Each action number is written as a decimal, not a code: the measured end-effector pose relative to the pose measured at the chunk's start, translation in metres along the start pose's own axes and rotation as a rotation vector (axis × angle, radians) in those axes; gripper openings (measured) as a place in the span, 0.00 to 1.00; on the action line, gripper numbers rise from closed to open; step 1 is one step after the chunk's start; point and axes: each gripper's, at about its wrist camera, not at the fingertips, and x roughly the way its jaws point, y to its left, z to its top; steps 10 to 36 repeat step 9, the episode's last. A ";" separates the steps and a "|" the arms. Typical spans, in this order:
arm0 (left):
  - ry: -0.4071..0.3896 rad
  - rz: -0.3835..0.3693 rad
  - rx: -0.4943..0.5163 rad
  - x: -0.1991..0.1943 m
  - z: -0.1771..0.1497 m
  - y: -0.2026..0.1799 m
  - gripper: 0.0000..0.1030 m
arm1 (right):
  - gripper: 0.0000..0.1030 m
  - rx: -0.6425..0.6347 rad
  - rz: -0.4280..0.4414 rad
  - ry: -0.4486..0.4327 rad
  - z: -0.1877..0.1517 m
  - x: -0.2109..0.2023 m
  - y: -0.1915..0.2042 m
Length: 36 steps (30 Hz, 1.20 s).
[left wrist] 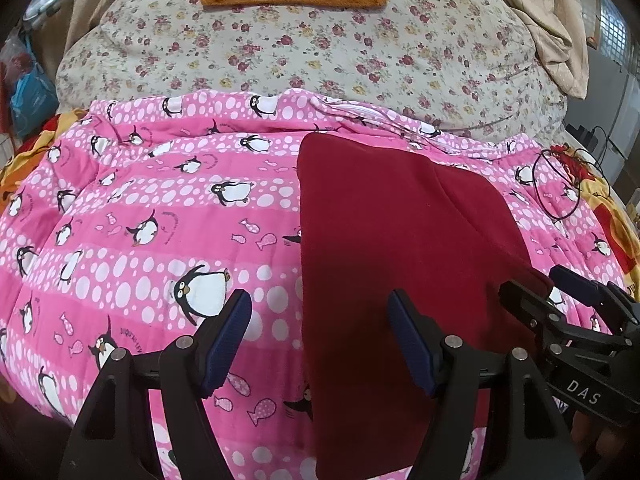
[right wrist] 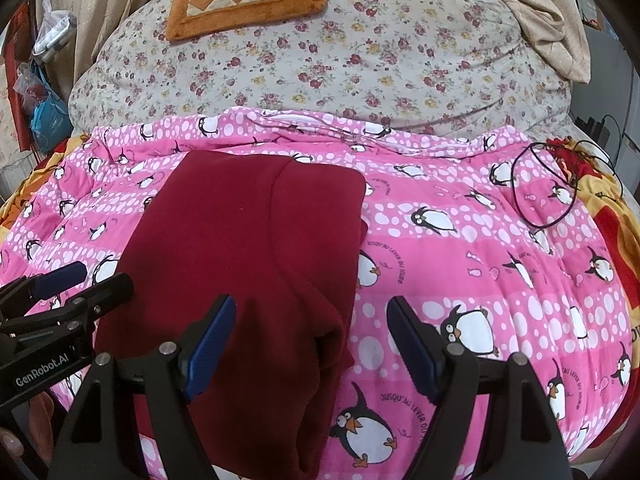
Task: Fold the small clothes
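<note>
A dark red garment (right wrist: 248, 248) lies folded on a pink penguin blanket (left wrist: 160, 216) spread over the bed. The left gripper (left wrist: 320, 340) and right gripper (right wrist: 310, 344) both hover above its near edges, jaws apart and holding nothing. The right gripper's body reads "DAS", the left one's "GenRobot.AI". The blanket's print reads "JUSQU'AU LEVER DU JOUR".

The right gripper (right wrist: 310, 344) stood open over the red garment's (right wrist: 240, 240) 3 o'clock edge; the left gripper (right wrist: 80, 280) lay at 9 o'clock.
</note>
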 end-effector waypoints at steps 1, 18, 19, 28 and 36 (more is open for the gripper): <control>-0.001 0.001 -0.002 0.000 0.000 0.001 0.61 | 0.79 -0.001 0.001 0.001 0.000 0.000 0.000; -0.070 0.009 -0.019 -0.007 0.004 0.014 0.61 | 0.79 -0.003 0.007 0.003 0.001 0.001 0.002; -0.070 0.009 -0.019 -0.007 0.004 0.014 0.61 | 0.79 -0.003 0.007 0.003 0.001 0.001 0.002; -0.070 0.009 -0.019 -0.007 0.004 0.014 0.61 | 0.79 -0.003 0.007 0.003 0.001 0.001 0.002; -0.070 0.009 -0.019 -0.007 0.004 0.014 0.61 | 0.79 -0.003 0.007 0.003 0.001 0.001 0.002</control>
